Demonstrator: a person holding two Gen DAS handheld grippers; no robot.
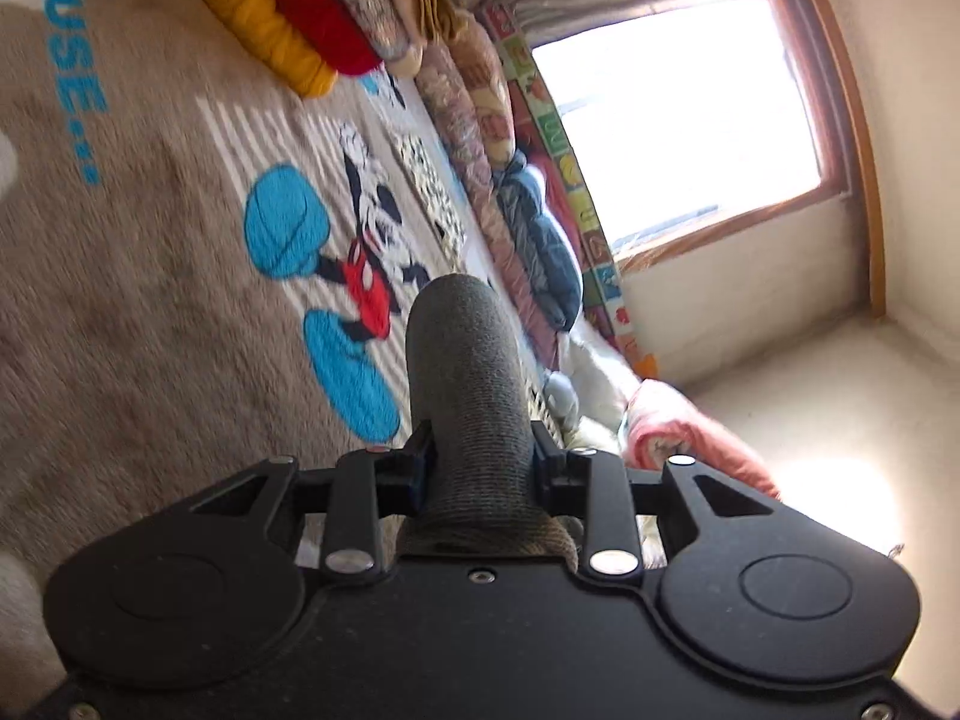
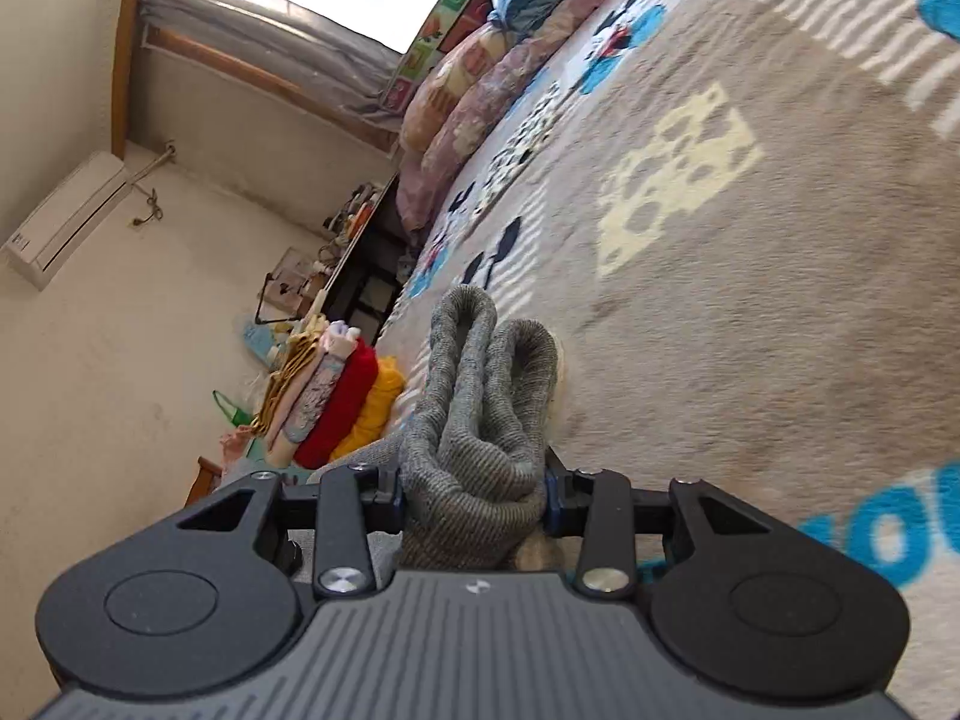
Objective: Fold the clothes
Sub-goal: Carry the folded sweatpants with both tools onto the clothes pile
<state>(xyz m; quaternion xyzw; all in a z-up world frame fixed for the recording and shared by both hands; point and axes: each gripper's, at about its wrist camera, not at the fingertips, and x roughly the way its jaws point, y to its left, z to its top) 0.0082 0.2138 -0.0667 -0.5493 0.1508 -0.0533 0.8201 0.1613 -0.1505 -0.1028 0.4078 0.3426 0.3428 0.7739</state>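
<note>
the left gripper (image 1: 474,468) is clamped on a thick roll of grey ribbed knit garment (image 1: 465,384), which fills the gap between its jaws and sticks out forward past them in a rounded end. the right gripper (image 2: 474,492) is likewise closed on the same kind of grey knit cloth (image 2: 480,408), here bunched into two looped folds that rise ahead of its jaws. whether both hold one piece cannot be told.

beneath and ahead of both grippers spreads a beige plush blanket with a cartoon mouse print and blue lettering (image 1: 150,312). forward and to the left of the left gripper sits a stack of folded clothes, yellow and red among them (image 1: 300,18); in the right wrist view that stack (image 2: 354,408) lies just left of the held cloth. ahead of the left gripper, to its right, a row of patterned pillows (image 1: 480,168) runs below a bright window with a wooden frame (image 1: 678,120).
</note>
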